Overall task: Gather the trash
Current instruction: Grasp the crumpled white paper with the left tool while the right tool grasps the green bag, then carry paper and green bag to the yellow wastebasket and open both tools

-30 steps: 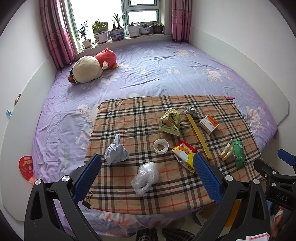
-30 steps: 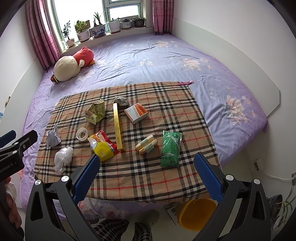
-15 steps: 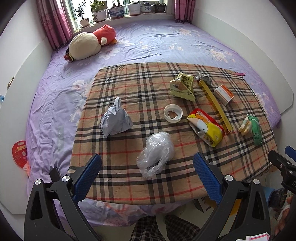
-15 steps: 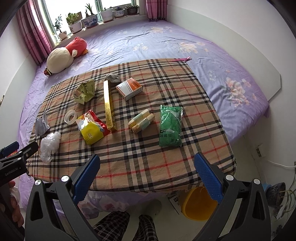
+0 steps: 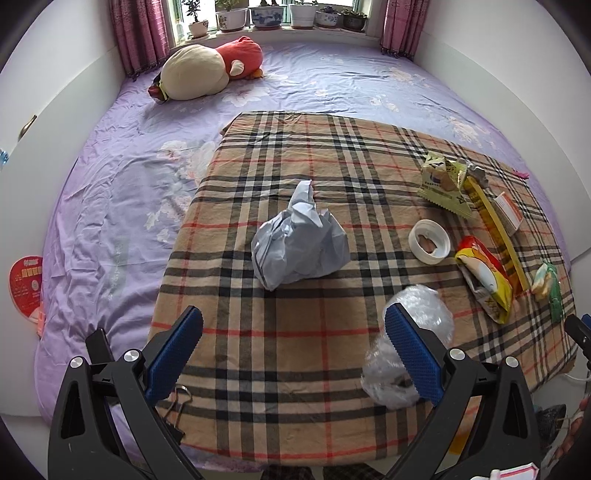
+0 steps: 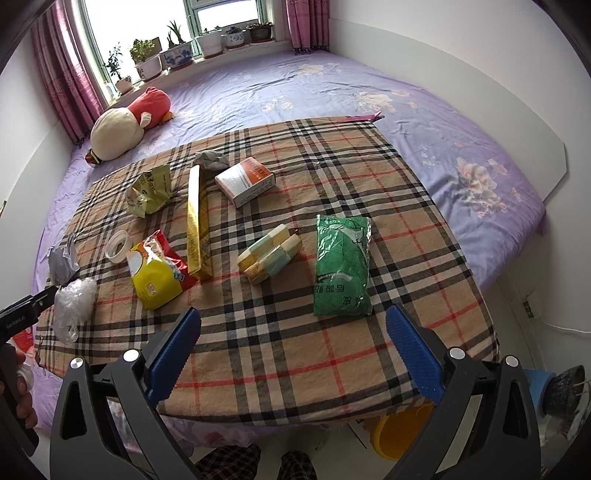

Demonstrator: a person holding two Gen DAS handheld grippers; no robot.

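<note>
Hovering over a plaid cloth spread on a purple floral bedsheet, the left gripper holds its blue ribbed pads spread wide and empty; seen from the left wrist, a crumpled grey paper ball sits ahead between the fingers, while a crinkled clear plastic bag lies partly behind the right-hand pad. A white tape roll, a torn red-and-yellow snack bag, an olive-green wrapper and a long yellow box trail off to the right, and a black binder clip grips the cloth's near edge. A cream-and-red plush toy rests by the potted plants on the sill. From the right wrist, the right gripper is likewise spread and holding nothing, above the cloth's near part. Beyond it lie a glossy green packet printed with white characters too distorted to read, a pair of pastel sticks, and a white-and-orange carton beside a small grey wad. The snack bag, yellow box and tape roll sit left of centre. A yellow bin shows below the cloth's edge. At far left, the other gripper's black body bears lettering too small to read surely.
</note>
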